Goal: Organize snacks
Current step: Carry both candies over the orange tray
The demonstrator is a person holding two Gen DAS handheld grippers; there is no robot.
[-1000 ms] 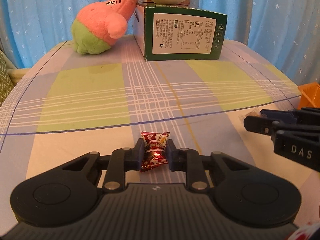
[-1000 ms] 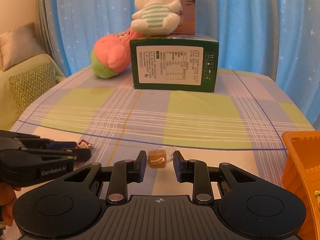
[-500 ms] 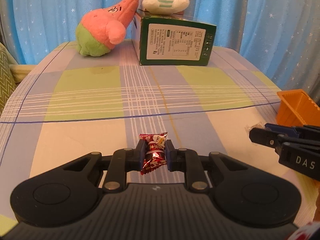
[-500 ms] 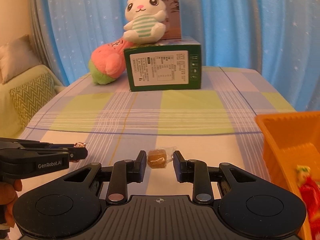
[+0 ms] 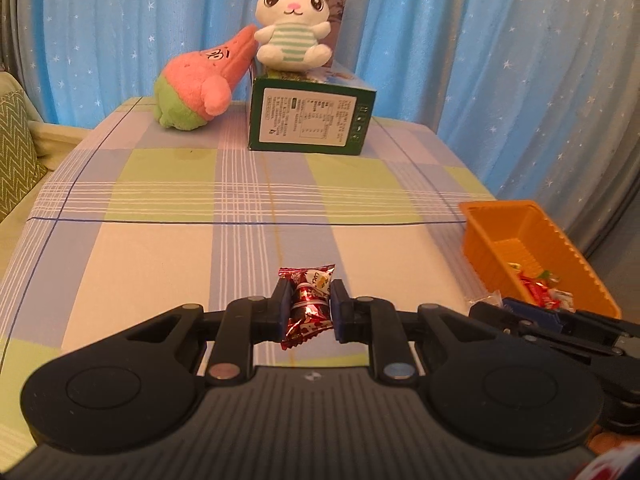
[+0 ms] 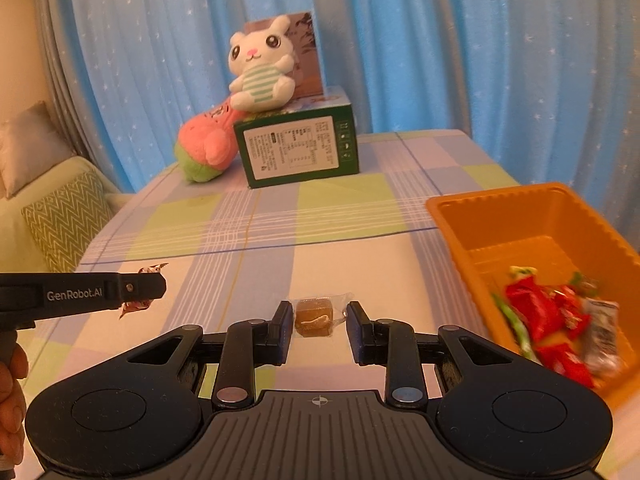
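Note:
My left gripper (image 5: pixel 308 308) is shut on a red foil candy (image 5: pixel 307 304) and holds it above the checked tablecloth. It also shows in the right wrist view (image 6: pixel 140 290) at the left with the red candy (image 6: pixel 136 306) in it. My right gripper (image 6: pixel 317 320) is shut on a clear-wrapped brown candy (image 6: pixel 314 317), gripped by its wrapper, held above the table. The right gripper shows in the left wrist view (image 5: pixel 496 306) at the lower right. The orange bin (image 6: pixel 532 216) stands at the right and holds several red wrapped snacks (image 6: pixel 548 320).
A green box (image 5: pixel 310 120) stands at the back of the table with a white bunny plush (image 5: pixel 290 28) on top. A pink and green plush (image 5: pixel 196 92) leans beside it. Blue curtains hang behind. A sofa cushion (image 6: pixel 64 220) lies left of the table.
Both grippers have risen and pulled back with their candies. The orange bin has come into fuller view at the right, and the table looks farther below.

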